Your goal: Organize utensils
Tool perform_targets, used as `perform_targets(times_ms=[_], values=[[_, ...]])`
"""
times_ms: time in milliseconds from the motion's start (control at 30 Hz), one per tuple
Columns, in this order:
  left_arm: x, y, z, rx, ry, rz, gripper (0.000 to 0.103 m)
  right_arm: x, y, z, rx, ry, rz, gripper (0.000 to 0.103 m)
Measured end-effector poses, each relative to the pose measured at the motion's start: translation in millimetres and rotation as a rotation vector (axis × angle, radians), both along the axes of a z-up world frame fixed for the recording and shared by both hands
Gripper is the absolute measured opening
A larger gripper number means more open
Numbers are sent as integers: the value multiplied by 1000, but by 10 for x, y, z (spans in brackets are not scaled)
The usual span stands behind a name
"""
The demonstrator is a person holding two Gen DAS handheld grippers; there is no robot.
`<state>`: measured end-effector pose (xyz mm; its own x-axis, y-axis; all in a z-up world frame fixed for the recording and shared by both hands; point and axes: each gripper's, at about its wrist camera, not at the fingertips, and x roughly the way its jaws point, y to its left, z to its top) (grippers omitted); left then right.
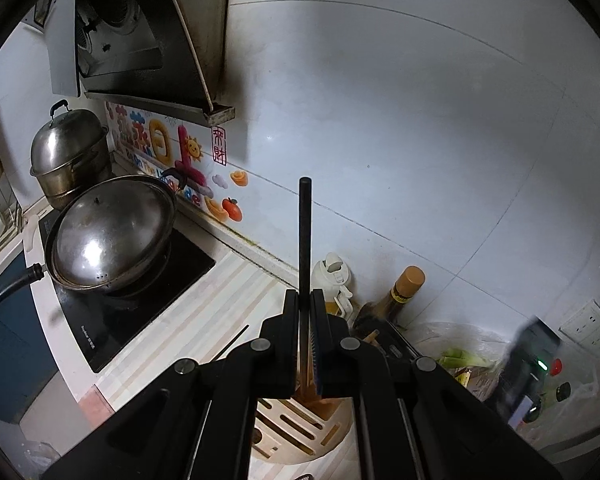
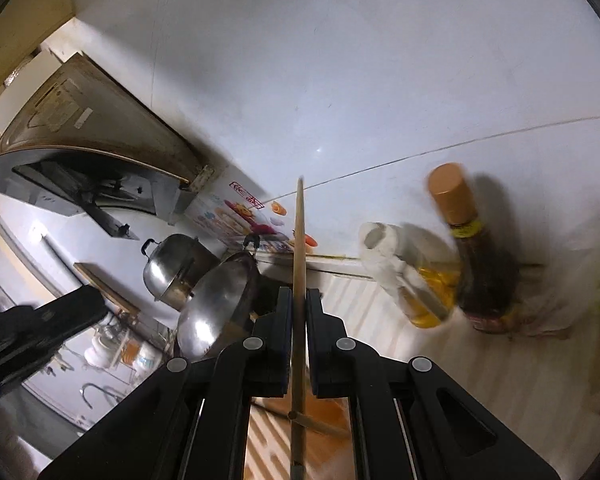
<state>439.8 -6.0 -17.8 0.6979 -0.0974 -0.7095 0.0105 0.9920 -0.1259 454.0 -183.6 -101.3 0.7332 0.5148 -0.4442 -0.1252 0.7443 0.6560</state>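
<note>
Left gripper was clenched on a dark chopstick, which stood upright above the holder, a wooden slotted block directly below the jaws. Right gripper was clamped on a pale chopstick; a second pale stick lay across it lower down, near the holder's orange top. Judged: both sticks light, stiff, thin and smooth, apt to pivot or slip in the pads; a hold near mid-length seems best for aiming at a slot. Bottle, right of the holder, bore a yellow label, blurred, unreadable. Wall sticker, left of the holder, showed large Chinese characters and a red seal; the English beneath was only partly legible.
</note>
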Motion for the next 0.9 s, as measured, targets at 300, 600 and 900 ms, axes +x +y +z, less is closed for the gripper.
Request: perform_targets(times_ms=[300,600,900], values=[[-126,-130,-106,13,-7,-24,3,-702,-534,-442,99,208,-105,0],[-308,-220,-22,36,-41,-31,3,-895,-982,-884,277,380,-186,4],[-798,-585,334,18,-153,-130,3,-1282,-1405,-562,133,420,-253,33]])
